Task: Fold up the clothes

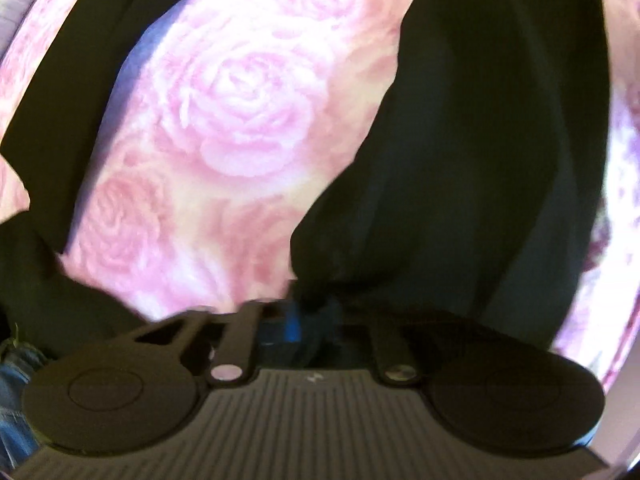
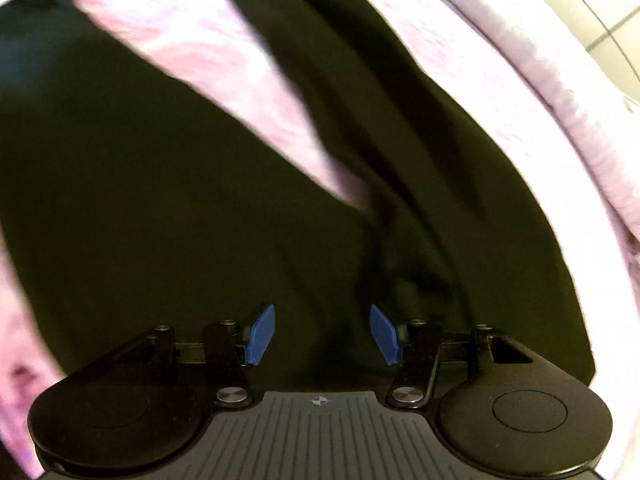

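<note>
The black garment (image 1: 480, 140) lies spread on the rose-print cover (image 1: 240, 112), filling the right side of the left wrist view and reaching across the upper left corner; in the right wrist view it covers most of the frame, with a strip of pink cover showing through from the upper left. The left gripper (image 1: 304, 312) is clenched on a pinch of the garment's edge at bottom centre; how deep the cloth sits between the pads is blurred. The right gripper (image 2: 322, 334) stands released, its blue pads (image 2: 262, 334) apart over the dark cloth, gripping nothing.

The risk, as I judge it: with only one side held, pulling would drag the garment skewed and bunch it. A shallow left pinch could slip. The right jaws might also close on several layers, or catch the cover beneath.
</note>
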`<state>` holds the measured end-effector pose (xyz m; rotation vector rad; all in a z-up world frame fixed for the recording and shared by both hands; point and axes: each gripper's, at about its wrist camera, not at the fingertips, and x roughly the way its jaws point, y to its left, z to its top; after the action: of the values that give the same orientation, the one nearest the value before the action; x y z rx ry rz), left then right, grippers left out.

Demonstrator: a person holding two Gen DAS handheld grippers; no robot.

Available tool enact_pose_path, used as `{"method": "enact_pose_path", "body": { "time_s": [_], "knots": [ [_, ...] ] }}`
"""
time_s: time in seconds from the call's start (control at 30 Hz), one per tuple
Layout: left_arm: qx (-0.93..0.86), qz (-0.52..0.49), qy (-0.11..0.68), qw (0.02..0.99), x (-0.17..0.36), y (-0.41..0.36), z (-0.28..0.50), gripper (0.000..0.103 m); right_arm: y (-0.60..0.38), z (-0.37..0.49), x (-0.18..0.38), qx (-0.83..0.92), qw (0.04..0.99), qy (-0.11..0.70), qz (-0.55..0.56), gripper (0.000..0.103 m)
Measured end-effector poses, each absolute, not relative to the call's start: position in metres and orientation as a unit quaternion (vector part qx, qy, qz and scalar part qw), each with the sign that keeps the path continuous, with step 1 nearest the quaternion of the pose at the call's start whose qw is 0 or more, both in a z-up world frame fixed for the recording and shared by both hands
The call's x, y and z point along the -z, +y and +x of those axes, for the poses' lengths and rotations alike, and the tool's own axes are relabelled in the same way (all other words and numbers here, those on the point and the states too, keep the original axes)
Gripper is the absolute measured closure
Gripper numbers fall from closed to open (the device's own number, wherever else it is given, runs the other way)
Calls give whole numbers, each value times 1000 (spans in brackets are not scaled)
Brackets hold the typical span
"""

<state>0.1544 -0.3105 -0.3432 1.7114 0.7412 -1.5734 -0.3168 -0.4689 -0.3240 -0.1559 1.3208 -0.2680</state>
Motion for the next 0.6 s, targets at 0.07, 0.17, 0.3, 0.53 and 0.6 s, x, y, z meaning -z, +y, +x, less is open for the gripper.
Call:
{"method": "enact_pose_path", "body": {
  "time_s": [0.07, 0.17, 0.3, 0.53, 0.6],
  "knots": [
    [592, 625, 312, 402, 324, -315, 174, 99, -482, -312, 327, 123, 781, 609, -61, 46],
    [582, 590, 353, 434, 313, -316, 189, 99, -491, -303, 331, 108, 785, 606, -69, 46],
    [563, 631, 340, 413, 331, -315, 170, 96, -511, -297, 333, 153, 784, 600, -48, 47],
    [535, 649, 309, 444, 313, -317, 155, 80, -496, -344, 286, 243, 787, 566, 33, 47],
    [542, 639, 294, 459, 293, -316, 144, 77, -480, -378, 274, 279, 776, 563, 51, 46]
  ]
}}
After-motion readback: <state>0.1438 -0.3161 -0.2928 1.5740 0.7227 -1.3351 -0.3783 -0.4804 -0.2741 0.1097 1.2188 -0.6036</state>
